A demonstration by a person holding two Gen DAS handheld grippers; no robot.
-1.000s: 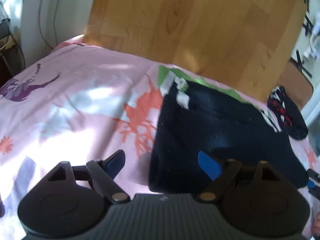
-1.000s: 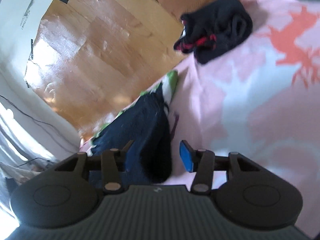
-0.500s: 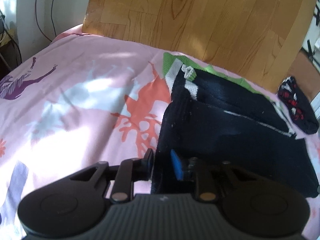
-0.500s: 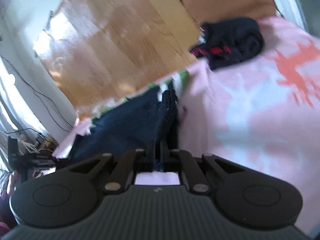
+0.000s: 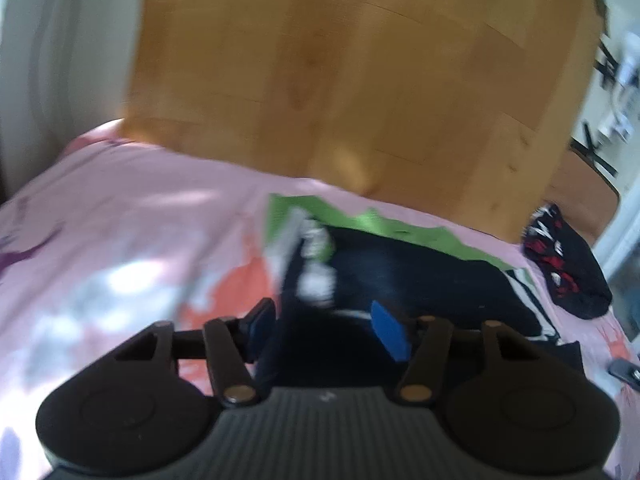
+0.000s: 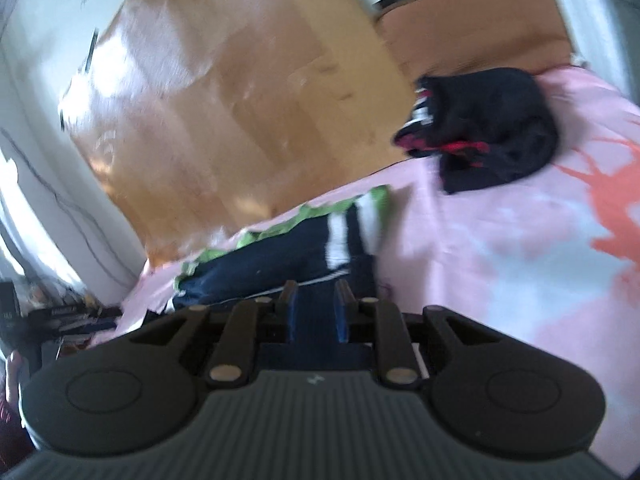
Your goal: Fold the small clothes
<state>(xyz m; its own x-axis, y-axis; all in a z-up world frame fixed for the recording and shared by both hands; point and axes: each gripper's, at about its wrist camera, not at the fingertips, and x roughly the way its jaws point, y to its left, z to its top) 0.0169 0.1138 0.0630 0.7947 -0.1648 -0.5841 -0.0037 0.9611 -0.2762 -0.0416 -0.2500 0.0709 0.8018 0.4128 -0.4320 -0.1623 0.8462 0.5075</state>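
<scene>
1. Left wrist view: the left gripper (image 5: 324, 326) stands about half wide and its jaws are opening; the near left corner of the navy garment (image 5: 420, 284) lies between the blue pads (image 5: 390, 334), and none is seen pressing on it; the picture is blurred, so contact is not certain.
2. Same view: the navy garment, with green lining and a white stripe, lies on the pink bedsheet (image 5: 120, 248) near the far edge of the bed, beside the wooden floor (image 5: 340, 80); a second dark item with red marks, the black bundle (image 5: 568, 268), sits at the far right corner, apart from the garment.
3. Right wrist view: the right gripper (image 6: 316, 312) is narrow and its jaws are opening; navy cloth (image 6: 272, 276) fills the gap between them; whether the pads grip it cannot be told.
4. Same view: the black bundle (image 6: 488, 132) rests near the far edge of the bed, well apart from the navy cloth.
5. Judged step: a fold of the near hem toward the far edge, at the release stage.
6. Next move, judged: clear both grippers from the cloth without dragging the folded layer; then take the next edge.
</scene>
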